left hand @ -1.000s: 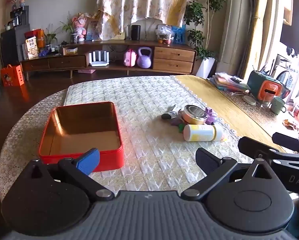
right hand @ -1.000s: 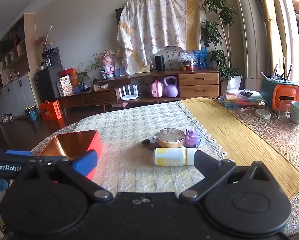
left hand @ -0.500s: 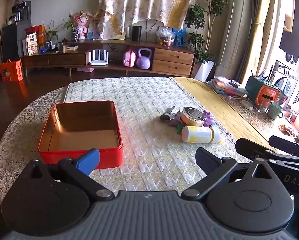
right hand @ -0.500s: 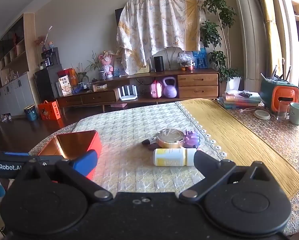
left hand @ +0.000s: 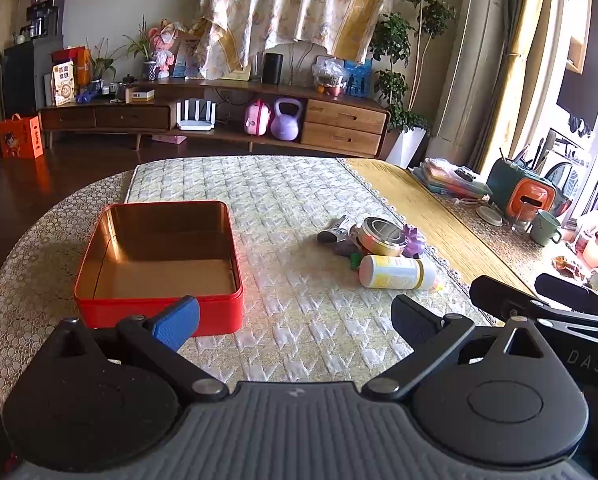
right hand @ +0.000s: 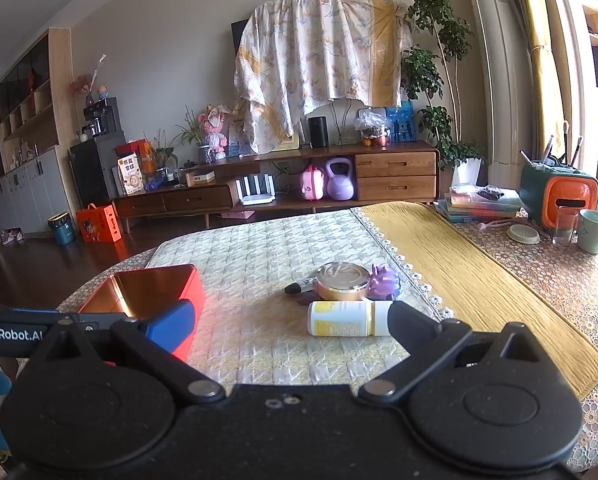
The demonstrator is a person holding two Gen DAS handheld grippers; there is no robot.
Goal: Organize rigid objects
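An empty red tin box [left hand: 159, 258] [right hand: 155, 292] with a gold inside sits on the left of the quilted table mat. To its right lies a small heap: a white-and-yellow bottle [left hand: 395, 273] [right hand: 345, 318] on its side, a round gold tin [left hand: 381, 236] [right hand: 342, 283], a purple toy [left hand: 415, 238] [right hand: 384, 278] and a dark marker-like piece [left hand: 333, 234] [right hand: 301, 287]. My left gripper [left hand: 295, 318] is open just in front of the box. My right gripper [right hand: 289, 322] is open, its right finger close before the bottle's cap.
A yellow runner [right hand: 459, 280] borders the mat on the right. Beyond it stand stacked books [right hand: 479, 204], an orange-and-teal holder [right hand: 559, 196], a glass [right hand: 563, 226] and a green mug [right hand: 593, 232]. A wooden cabinet [right hand: 299, 188] stands across the dark floor.
The left gripper has risen and pulled back slightly, so the table sits lower in its view. The right gripper has barely moved. Both stay open.
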